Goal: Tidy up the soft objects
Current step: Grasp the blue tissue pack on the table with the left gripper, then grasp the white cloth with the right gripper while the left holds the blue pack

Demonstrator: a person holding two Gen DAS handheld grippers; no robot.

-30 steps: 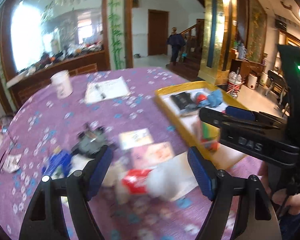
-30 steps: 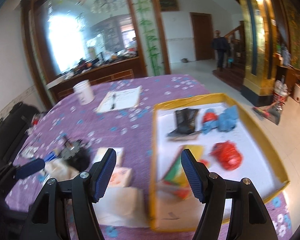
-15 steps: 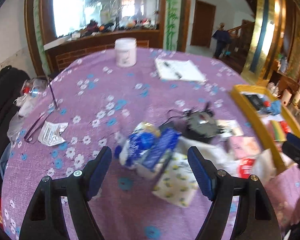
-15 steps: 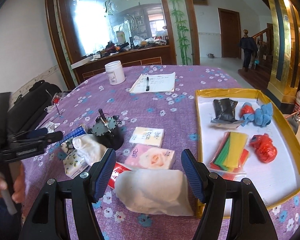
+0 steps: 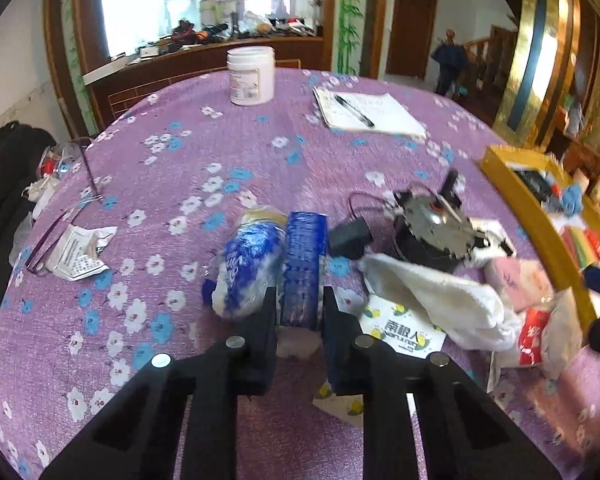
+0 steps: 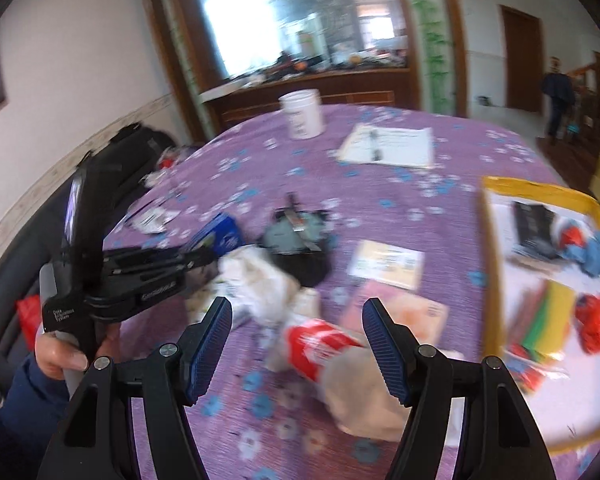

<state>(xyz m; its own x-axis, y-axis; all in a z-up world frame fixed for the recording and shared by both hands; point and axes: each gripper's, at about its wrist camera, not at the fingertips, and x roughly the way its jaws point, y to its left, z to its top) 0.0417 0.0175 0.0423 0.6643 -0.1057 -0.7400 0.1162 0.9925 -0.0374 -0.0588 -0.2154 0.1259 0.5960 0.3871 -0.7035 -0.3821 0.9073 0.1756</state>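
Both left jaws, wide apart before, now clamp the blue packet (image 5: 303, 264); right jaws remain open.

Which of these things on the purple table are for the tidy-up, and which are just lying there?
For the job:
blue tissue pack, clamped in the left gripper; white cloth; pink tissue pack; red packet; yellow tray.

Just lying about:
white jar; notepad and pen; black gadget with wires; crumpled leaflet.
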